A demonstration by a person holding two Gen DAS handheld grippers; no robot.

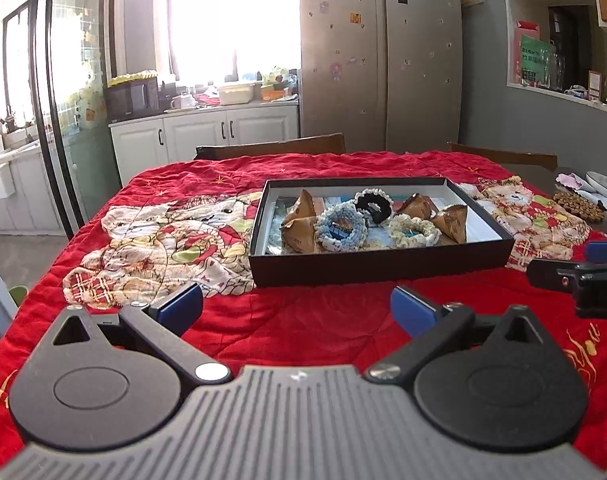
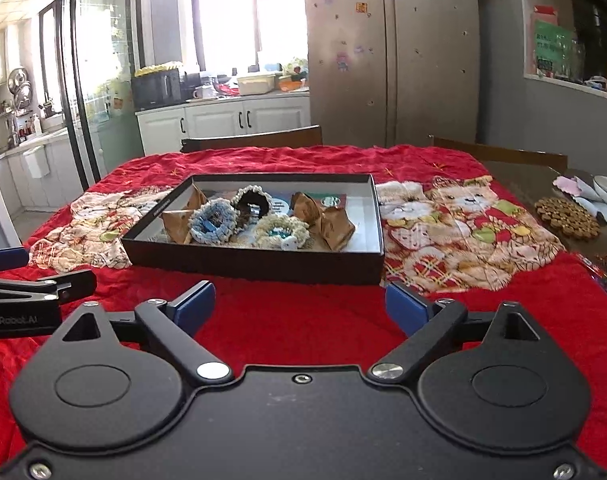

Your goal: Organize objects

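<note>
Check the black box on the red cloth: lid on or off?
Off. The black box stands open-topped, no lid on it; the blue scrunchie and brown packets lie exposed inside.

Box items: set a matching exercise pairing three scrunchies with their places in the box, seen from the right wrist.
1. blue scrunchie
2. black scrunchie
3. cream scrunchie

A. farthest back
B. front, right of the other two
C. front, left of the other two

Pairs: 1-C, 2-A, 3-B. All lie inside the box.
</note>
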